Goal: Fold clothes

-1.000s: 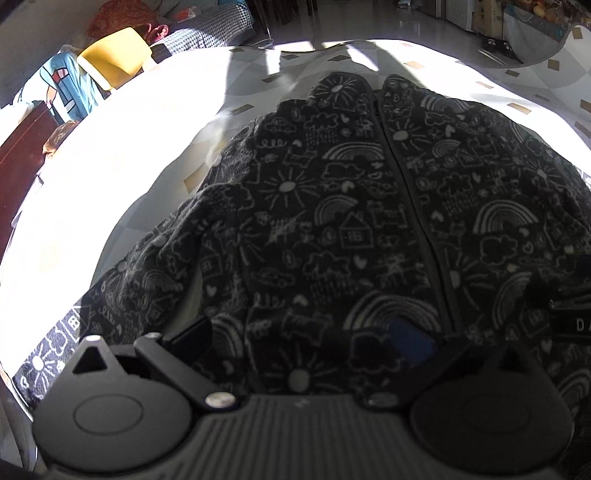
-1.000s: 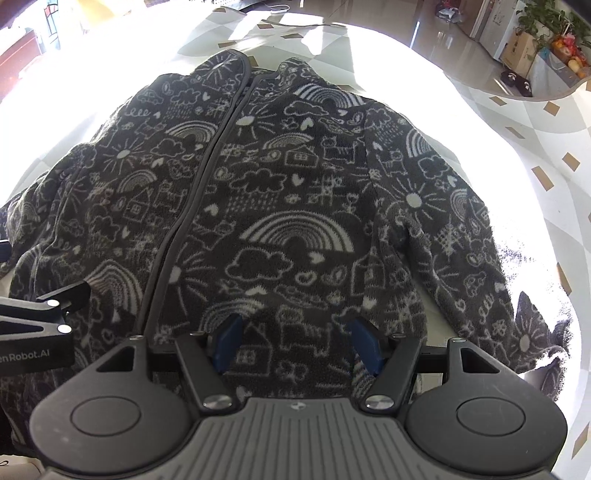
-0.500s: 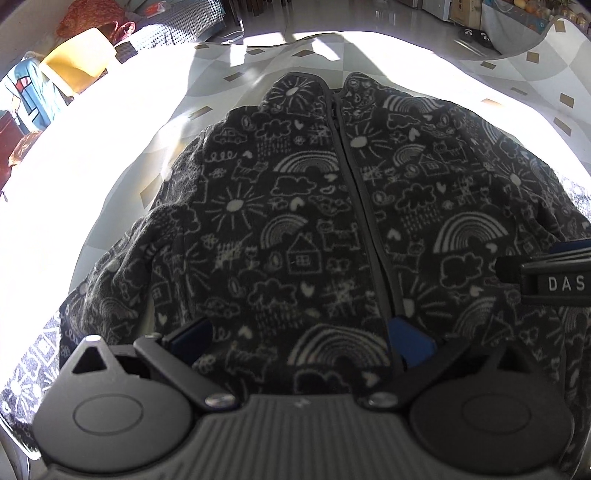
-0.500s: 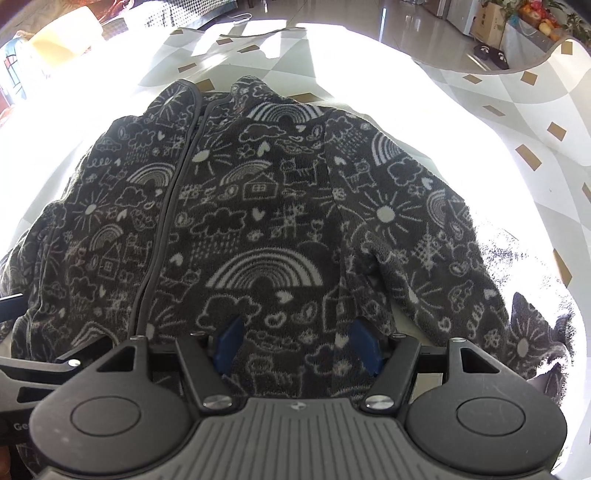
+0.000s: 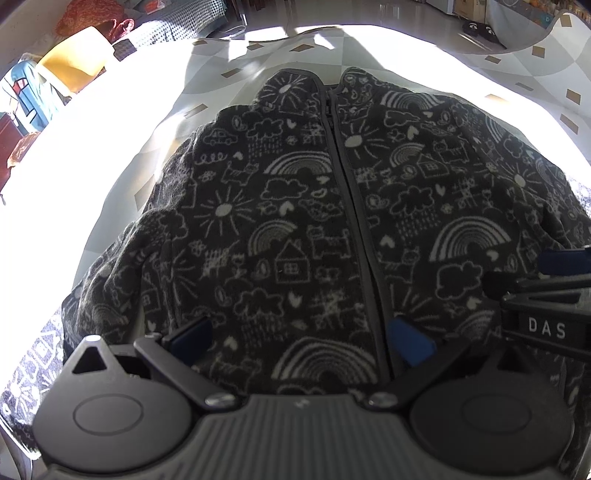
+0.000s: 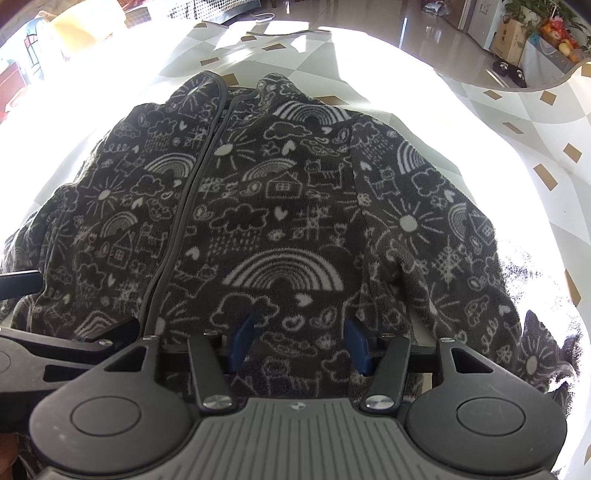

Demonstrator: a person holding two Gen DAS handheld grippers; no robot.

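Note:
A dark grey fleece jacket (image 5: 295, 221) (image 6: 280, 229) printed with white rainbows, suns and houses lies flat and zipped on the table, collar at the far end. My left gripper (image 5: 301, 339) hovers open over the lower left front, its blue fingers straddling the fabric beside the zip (image 5: 354, 206). My right gripper (image 6: 299, 341) is open too, over the lower right front below a big rainbow. The right sleeve (image 6: 461, 258) runs down the right side. Each gripper shows at the edge of the other's view: the right gripper (image 5: 546, 295) and the left gripper (image 6: 55, 350).
The table wears a white and grey checked cloth (image 5: 258, 48), sunlit and glaring around the jacket. Beyond its far edge stand a yellow chair (image 5: 77, 59), piled textiles (image 5: 96, 11), slippers (image 6: 509, 70) on the floor and a box of fruit (image 6: 554, 37).
Both cameras have pulled back toward the hem, so the whole jacket now shows and its collar sits lower in each view. The left gripper has shifted right toward the zip. Jaws stay open.

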